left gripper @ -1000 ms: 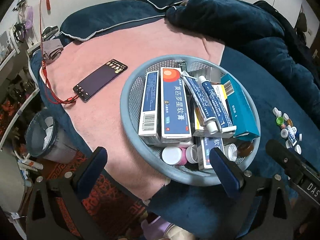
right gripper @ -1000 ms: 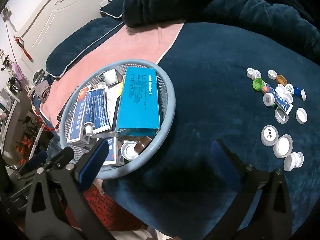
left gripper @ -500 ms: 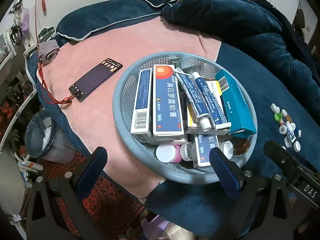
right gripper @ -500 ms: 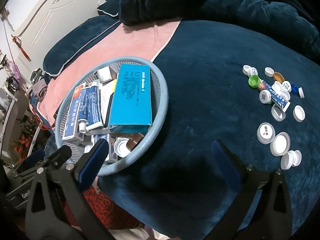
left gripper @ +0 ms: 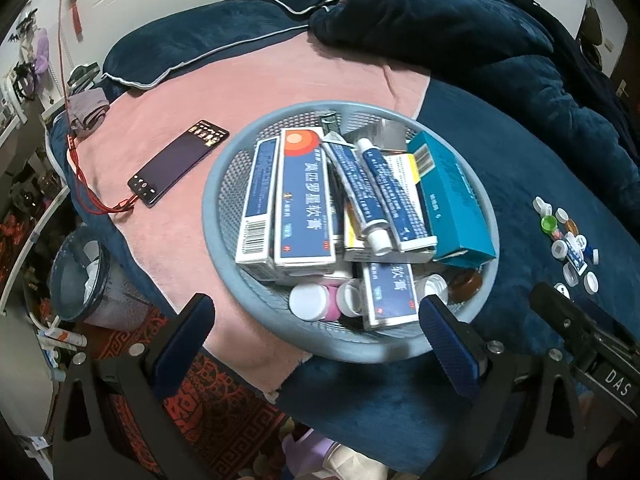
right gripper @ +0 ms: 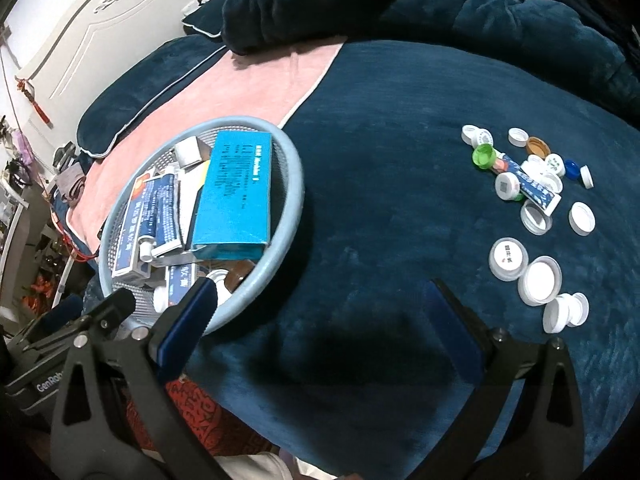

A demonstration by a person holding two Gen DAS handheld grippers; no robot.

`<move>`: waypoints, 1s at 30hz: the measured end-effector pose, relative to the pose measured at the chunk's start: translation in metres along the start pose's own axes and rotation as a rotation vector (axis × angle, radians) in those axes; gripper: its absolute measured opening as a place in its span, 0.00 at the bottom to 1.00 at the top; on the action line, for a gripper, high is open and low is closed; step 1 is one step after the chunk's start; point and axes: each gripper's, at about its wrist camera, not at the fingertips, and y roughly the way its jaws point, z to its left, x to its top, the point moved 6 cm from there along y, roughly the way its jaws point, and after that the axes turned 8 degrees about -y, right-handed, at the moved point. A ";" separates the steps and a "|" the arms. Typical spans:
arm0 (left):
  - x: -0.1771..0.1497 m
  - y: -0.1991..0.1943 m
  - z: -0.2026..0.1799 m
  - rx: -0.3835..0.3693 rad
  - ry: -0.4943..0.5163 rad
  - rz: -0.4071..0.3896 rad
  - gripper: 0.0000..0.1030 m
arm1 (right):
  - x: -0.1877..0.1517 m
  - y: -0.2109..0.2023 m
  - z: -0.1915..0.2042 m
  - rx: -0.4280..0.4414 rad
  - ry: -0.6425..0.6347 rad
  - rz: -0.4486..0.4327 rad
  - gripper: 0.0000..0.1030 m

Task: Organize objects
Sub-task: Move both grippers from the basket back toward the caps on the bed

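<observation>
Left wrist view: My left tool [left gripper: 316, 322] stood with its jaws wide apart, holding nothing, poised above the near edge of the bed. The round grey-blue basket [left gripper: 224, 184] sat at 12 o'clock from the tool, resting partly on the pink towel [left gripper: 248, 80] and partly on the dark blue blanket [left gripper: 520, 152]. Inside it lay several blue-and-white ointment boxes [left gripper: 304, 196], two ointment tubes [left gripper: 368, 188] on top of them, a teal box [left gripper: 452, 200] against the 3 o'clock wall, and small white-capped bottles [left gripper: 308, 300] at the 6 o'clock wall. A phone [left gripper: 178, 162] with a red cable [left gripper: 92, 200] lay on the towel at 10 o'clock from the basket. A cluster of loose bottle caps [left gripper: 568, 240] lay on the blanket at 3 o'clock, well apart from the basket. A bin [left gripper: 80, 276] stood on the floor at 9 o'clock.

Right wrist view: My right tool [right gripper: 320, 312] was likewise spread apart and empty, above bare blanket [right gripper: 400, 160]. The basket [right gripper: 296, 184] lay at 10 o'clock, with the teal box [right gripper: 236, 192] uppermost. The caps [right gripper: 532, 200], white with one green [right gripper: 482, 156] and one brown, lay scattered at 2 o'clock around a small blue tube box [right gripper: 532, 188].
</observation>
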 end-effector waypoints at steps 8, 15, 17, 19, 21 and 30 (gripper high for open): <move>-0.006 -0.001 -0.022 -0.011 0.034 0.010 0.99 | -0.007 -0.008 -0.021 -0.024 0.022 -0.004 1.00; -0.017 -0.001 -0.052 -0.029 0.085 0.021 0.99 | -0.017 -0.016 -0.052 -0.054 0.069 -0.006 1.00; -0.021 -0.001 -0.064 -0.037 0.105 0.024 0.99 | -0.020 -0.020 -0.063 -0.065 0.087 -0.008 1.00; -0.026 -0.002 -0.075 -0.046 0.124 0.027 0.99 | -0.025 -0.023 -0.074 -0.075 0.108 -0.010 1.00; -0.032 -0.003 -0.089 -0.056 0.150 0.027 0.99 | -0.031 -0.027 -0.087 -0.088 0.130 -0.012 1.00; -0.058 0.001 -0.143 -0.093 0.244 0.053 0.99 | -0.062 -0.042 -0.143 -0.138 0.243 -0.011 1.00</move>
